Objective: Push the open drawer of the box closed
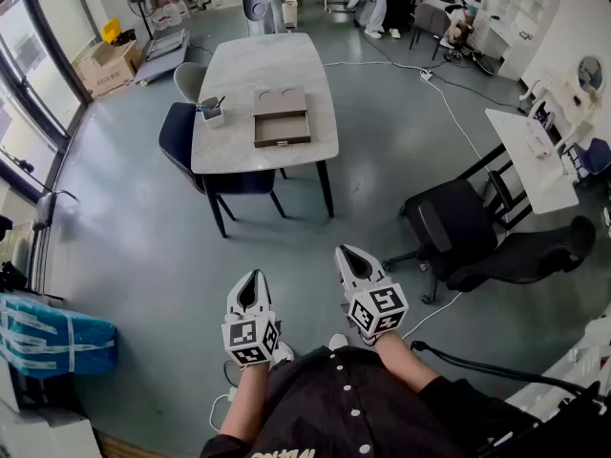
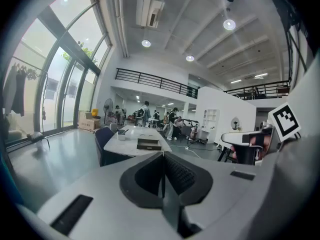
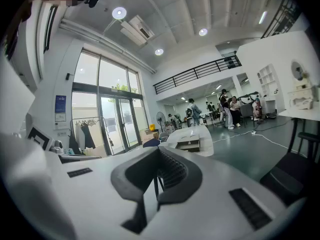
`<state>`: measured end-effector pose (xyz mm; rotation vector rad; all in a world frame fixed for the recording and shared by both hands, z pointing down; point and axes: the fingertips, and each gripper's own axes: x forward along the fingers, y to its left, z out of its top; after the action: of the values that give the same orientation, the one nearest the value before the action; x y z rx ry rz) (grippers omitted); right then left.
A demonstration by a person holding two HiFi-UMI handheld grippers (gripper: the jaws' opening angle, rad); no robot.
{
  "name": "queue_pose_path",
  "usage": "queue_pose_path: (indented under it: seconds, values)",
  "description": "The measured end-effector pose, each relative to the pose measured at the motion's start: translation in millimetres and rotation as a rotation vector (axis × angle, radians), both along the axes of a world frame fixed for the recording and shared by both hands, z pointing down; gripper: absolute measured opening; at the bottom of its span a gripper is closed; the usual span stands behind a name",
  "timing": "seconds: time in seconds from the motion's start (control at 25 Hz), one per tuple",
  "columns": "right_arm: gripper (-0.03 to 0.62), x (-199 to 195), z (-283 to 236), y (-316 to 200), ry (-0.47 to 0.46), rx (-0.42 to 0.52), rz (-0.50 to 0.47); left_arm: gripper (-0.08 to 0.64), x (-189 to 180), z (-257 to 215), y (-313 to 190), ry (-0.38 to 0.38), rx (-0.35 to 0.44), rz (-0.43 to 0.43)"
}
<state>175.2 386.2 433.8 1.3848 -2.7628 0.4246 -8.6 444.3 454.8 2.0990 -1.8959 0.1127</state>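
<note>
The brown box (image 1: 282,116) lies on the far white table (image 1: 229,74), its shallow drawer pulled out toward me and open on top. It also shows small as the box (image 2: 149,144) in the left gripper view and the box (image 3: 190,145) in the right gripper view. My left gripper (image 1: 253,277) and right gripper (image 1: 347,253) hang low in front of my body, well short of the table, above the grey floor. The jaws of the left gripper (image 2: 162,155) are shut with nothing between them. Those of the right gripper (image 3: 159,152) are shut and empty as well.
A dark blue chair (image 1: 179,132) stands at the table's left side, and a white cup (image 1: 213,114) with pens is near the box. Black office chairs (image 1: 456,225) and a white desk (image 1: 531,156) stand to the right. A blue bundle (image 1: 52,337) lies at the left. People stand far behind.
</note>
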Motion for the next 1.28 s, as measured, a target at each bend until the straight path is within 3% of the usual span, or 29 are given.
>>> queue_pose_path:
  seconds: [0.64, 1.0, 1.28]
  values:
    - [-0.003, 18.0, -3.5, -2.3, -0.016, 0.018, -0.012, 0.017, 18.3, -1.7, -0.1, -0.013, -0.003, -0.013]
    - [-0.003, 58.4, -0.2, -3.7, 0.006, 0.024, -0.052, 0.017, 57.1, 2.2, 0.9, -0.015, -0.005, -0.058]
    - [-0.003, 73.9, 9.3, -17.5, 0.013, 0.005, -0.037, 0.017, 73.8, 8.6, -13.2, -0.018, -0.016, -0.043]
